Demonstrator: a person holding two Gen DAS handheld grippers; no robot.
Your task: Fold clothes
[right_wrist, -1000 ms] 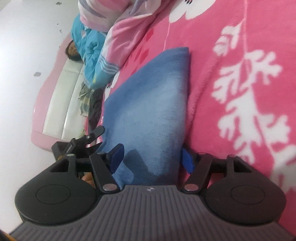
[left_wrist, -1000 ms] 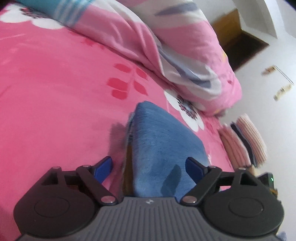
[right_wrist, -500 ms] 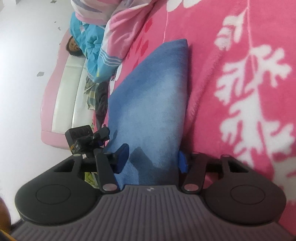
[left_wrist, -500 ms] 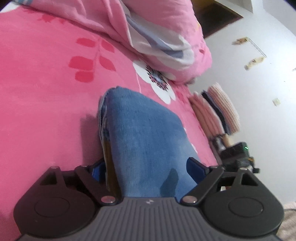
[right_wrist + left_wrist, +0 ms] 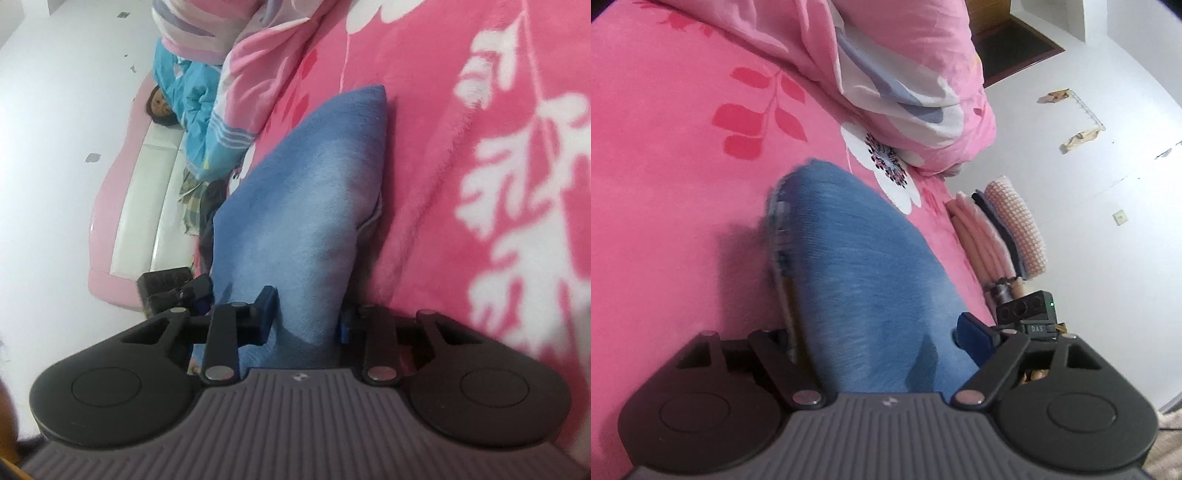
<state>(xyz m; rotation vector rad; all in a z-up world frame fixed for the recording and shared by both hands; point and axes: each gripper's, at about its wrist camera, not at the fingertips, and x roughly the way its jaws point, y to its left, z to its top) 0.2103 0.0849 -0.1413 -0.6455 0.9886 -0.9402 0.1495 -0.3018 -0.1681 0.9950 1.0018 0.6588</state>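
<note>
Left wrist: "DAS" on right tongs' camera (image 5: 1030, 308); left tongs (image 5: 875, 343) wide, right tongs (image 5: 308, 314) narrowing, both astride blue garment (image 5: 857, 266).

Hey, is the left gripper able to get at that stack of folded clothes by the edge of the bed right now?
Probably not directly: the left gripper has its jaws around the blue garment, and the right gripper sits between it and the stack of folded clothes.
</note>
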